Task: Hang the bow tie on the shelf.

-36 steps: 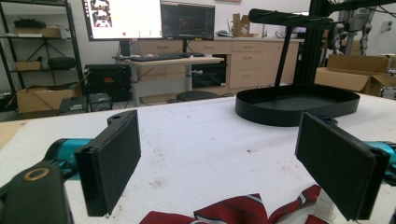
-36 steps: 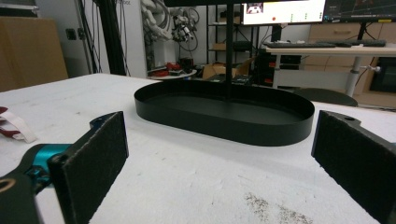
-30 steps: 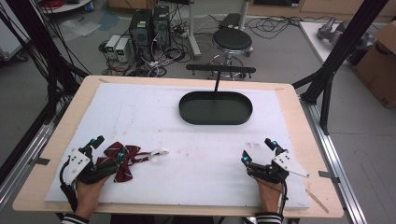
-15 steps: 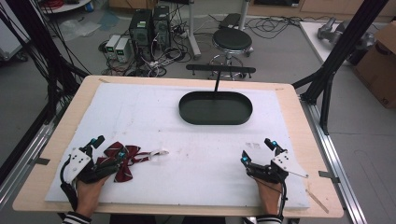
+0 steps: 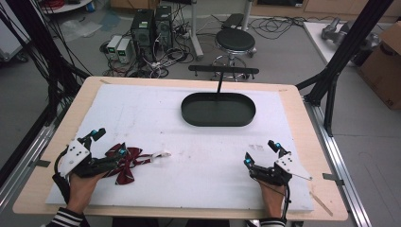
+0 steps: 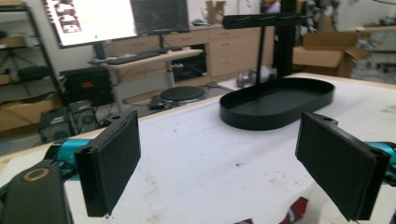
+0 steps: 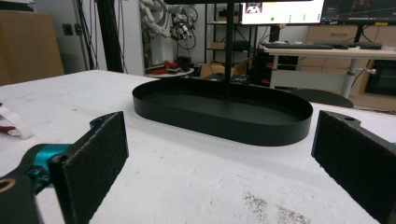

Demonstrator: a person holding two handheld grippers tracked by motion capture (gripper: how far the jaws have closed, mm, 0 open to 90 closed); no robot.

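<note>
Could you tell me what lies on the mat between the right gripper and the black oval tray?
Nothing: in the high view, bare white mat separates the right gripper from the black oval tray.

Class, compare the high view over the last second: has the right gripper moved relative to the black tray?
No. The right gripper rests at the same spot near the table's front edge, equally far from the black tray, with its jaws open as before.

Light wood table (image 5: 56, 142) with a big white sheet (image 5: 142, 109) covering most of the top, kinda scuffed and speckled with dirt in spots. On the sheet: a black oval tray (image 5: 218, 109) toward the far side, roughly centered, and a dark red striped bow tie (image 5: 130, 161) with a white strap near the front left corner. They're well apart.
</note>
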